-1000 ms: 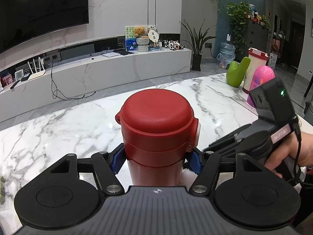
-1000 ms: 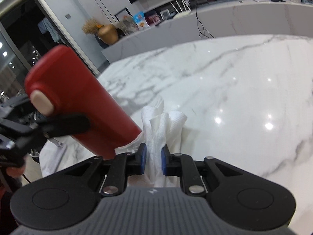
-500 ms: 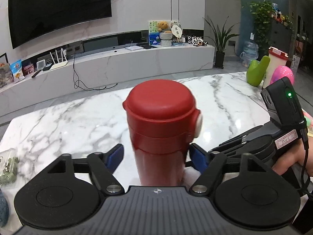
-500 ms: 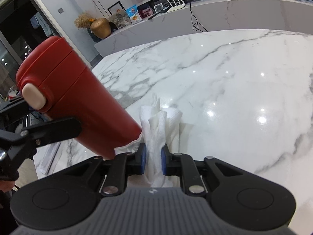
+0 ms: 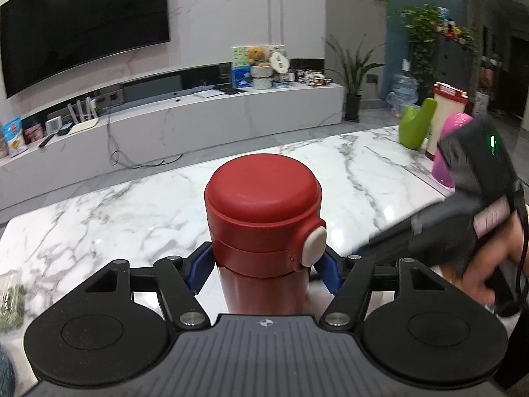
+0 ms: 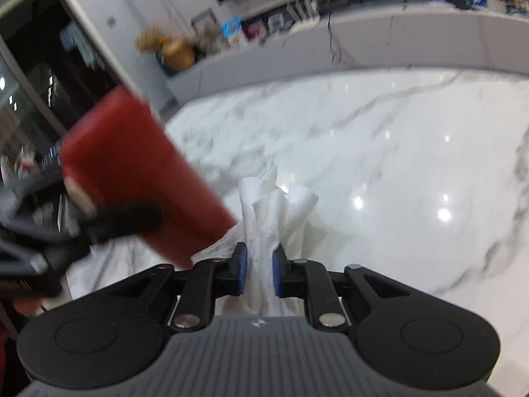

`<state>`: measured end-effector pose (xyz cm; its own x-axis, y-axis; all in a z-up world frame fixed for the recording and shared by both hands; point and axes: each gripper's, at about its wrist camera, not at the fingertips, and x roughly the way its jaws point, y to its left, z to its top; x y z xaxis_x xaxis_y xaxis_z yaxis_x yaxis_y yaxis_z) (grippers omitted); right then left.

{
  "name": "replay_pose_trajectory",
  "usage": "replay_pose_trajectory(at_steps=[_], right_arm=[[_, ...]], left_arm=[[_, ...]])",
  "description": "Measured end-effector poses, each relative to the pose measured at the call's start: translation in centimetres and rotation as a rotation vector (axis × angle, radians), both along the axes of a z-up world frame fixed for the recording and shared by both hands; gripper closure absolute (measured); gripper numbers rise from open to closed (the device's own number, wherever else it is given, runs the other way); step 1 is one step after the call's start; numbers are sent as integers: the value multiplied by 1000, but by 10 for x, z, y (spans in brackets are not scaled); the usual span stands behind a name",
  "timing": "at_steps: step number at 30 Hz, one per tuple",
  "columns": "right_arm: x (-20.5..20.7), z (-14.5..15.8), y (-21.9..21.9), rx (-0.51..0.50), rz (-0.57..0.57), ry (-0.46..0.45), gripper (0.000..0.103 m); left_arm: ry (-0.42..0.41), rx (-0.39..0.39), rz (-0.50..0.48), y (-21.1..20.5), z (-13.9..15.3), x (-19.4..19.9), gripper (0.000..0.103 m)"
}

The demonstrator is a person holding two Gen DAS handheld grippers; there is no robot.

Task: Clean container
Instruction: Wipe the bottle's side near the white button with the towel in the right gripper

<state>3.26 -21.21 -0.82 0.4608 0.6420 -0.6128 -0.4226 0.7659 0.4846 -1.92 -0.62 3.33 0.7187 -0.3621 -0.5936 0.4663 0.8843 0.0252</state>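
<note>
Left gripper (image 5: 263, 269) jaws closing on the red flask (image 5: 264, 228) just under its lid, above the marble tabletop (image 5: 99, 225). Smooth, rigid, probably slippery there. Right gripper (image 6: 259, 273) pinches soft paper towel (image 6: 267, 218), touching the flask's base.

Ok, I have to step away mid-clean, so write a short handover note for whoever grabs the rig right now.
Left claw: jaws closing on the red flask, which sits between its blue pads just below the shut lid.
Right claw: shut on a bunched white paper towel, right beside the flask's lower body; contact can't be confirmed.
Flask is over the marble table; whether it rests there is hidden.
Done: both items in hand, towel brought to the flask.
Left: wipe the body, set both down.
</note>
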Motion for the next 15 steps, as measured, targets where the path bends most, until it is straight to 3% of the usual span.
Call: replay_pose_trajectory(at_steps=[7, 11, 15], right_arm=[[-5, 35, -36, 258, -45, -141, 85], [-12, 43, -31, 286, 29, -190, 85], [-14, 42, -22, 244, 64, -180, 85]], left_arm=[[0, -1, -97, 9, -1, 4, 40], [-1, 5, -103, 9, -2, 3, 40], [3, 8, -97, 9, -2, 3, 40]])
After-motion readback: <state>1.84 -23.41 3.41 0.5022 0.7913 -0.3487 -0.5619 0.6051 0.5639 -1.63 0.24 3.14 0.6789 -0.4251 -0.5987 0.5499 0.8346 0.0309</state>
